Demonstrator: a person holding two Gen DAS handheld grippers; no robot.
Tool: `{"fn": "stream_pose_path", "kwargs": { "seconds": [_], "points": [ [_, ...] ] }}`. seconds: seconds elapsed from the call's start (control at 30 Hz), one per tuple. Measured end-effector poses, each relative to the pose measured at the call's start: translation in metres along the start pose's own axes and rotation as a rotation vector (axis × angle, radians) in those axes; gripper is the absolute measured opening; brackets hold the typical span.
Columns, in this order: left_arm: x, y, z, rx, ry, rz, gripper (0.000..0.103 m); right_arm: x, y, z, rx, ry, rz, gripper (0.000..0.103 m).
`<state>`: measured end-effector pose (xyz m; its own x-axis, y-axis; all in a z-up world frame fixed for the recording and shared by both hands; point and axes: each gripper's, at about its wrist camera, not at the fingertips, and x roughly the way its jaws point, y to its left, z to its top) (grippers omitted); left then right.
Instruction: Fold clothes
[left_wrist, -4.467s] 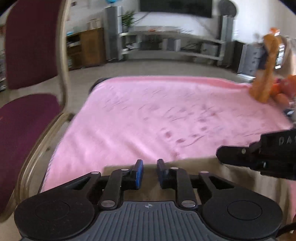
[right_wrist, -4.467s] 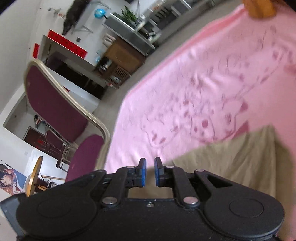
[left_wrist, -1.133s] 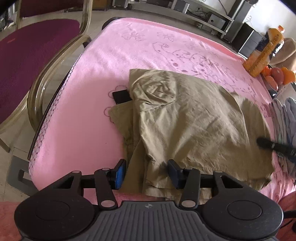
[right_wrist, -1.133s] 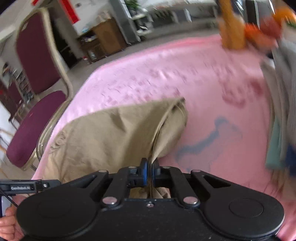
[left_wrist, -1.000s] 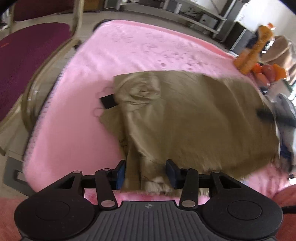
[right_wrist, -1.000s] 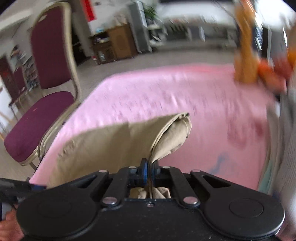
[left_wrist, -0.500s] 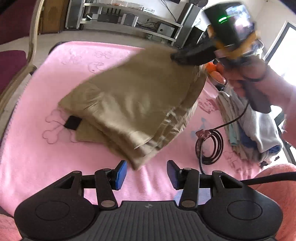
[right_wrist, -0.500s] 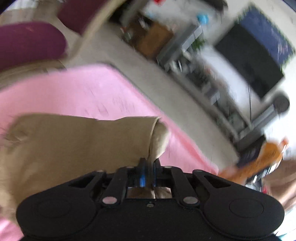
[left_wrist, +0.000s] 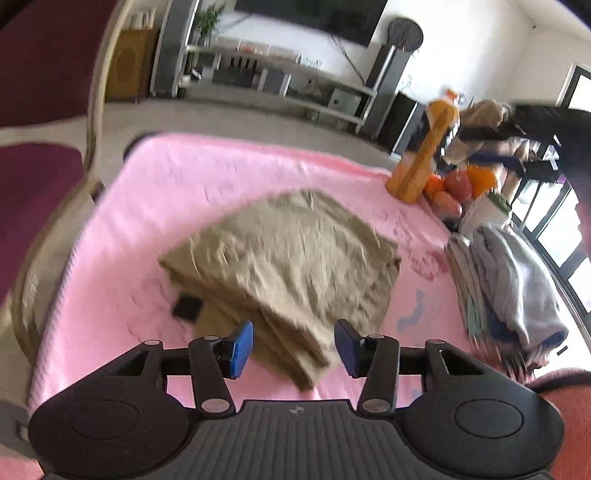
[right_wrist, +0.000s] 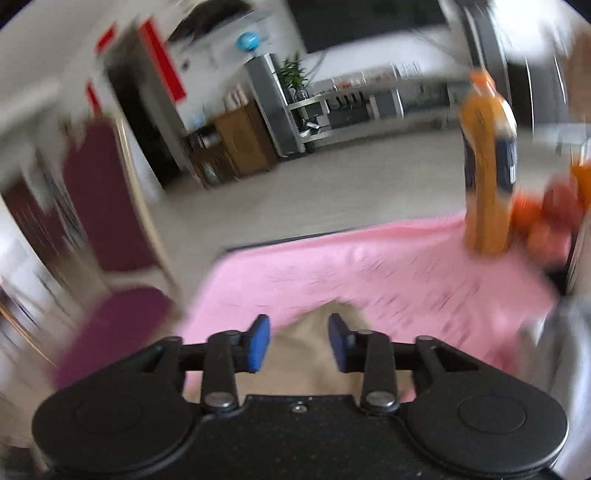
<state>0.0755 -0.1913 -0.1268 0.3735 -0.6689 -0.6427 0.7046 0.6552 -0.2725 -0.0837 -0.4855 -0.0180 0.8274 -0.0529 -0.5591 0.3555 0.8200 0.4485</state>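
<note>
Both tools (left tool (left_wrist: 293, 349), right tool (right_wrist: 299, 341)) had just opened, empty; the folded khaki garment (left_wrist: 291, 258) lay released on the pink surface (left_wrist: 177, 192).

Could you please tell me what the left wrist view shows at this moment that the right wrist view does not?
Only the left wrist view shows the whole folded khaki garment, the black tag at its edge, and the grey clothes pile. Only the right wrist view shows the wooden cabinet and blue globe clearly. Both show the pink blanket, the orange bottle, the maroon chair, and an open claw, left and right, clamping nothing.
</note>
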Motion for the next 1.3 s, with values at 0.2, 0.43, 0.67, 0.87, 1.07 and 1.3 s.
{"fn": "stream_pose_path", "kwargs": {
  "seconds": [0.2, 0.43, 0.67, 0.87, 1.07, 1.3],
  "points": [
    [0.012, 0.023, 0.041, 0.026, -0.012, 0.087, 0.063, 0.013, -0.054, -0.062, 0.342, 0.095, 0.139, 0.048],
    [0.079, 0.071, 0.085, -0.086, 0.057, 0.141, 0.069, 0.094, -0.107, -0.143, 0.67, 0.262, 0.204, 0.048],
    [0.127, 0.109, 0.087, -0.2, 0.151, 0.094, 0.074, 0.112, -0.122, -0.173, 0.802, 0.293, 0.233, 0.059],
    [0.152, 0.112, 0.087, -0.215, 0.194, 0.0, 0.076, 0.126, -0.111, -0.177, 0.816, 0.257, 0.267, 0.058],
    [0.165, 0.114, 0.079, -0.232, 0.232, -0.043, 0.074, 0.136, -0.101, -0.177, 0.786, 0.18, 0.254, 0.055],
    [0.156, 0.096, 0.073, -0.21, 0.269, -0.068, 0.059, 0.135, -0.082, -0.156, 0.583, 0.178, 0.139, 0.013]
  ]
}}
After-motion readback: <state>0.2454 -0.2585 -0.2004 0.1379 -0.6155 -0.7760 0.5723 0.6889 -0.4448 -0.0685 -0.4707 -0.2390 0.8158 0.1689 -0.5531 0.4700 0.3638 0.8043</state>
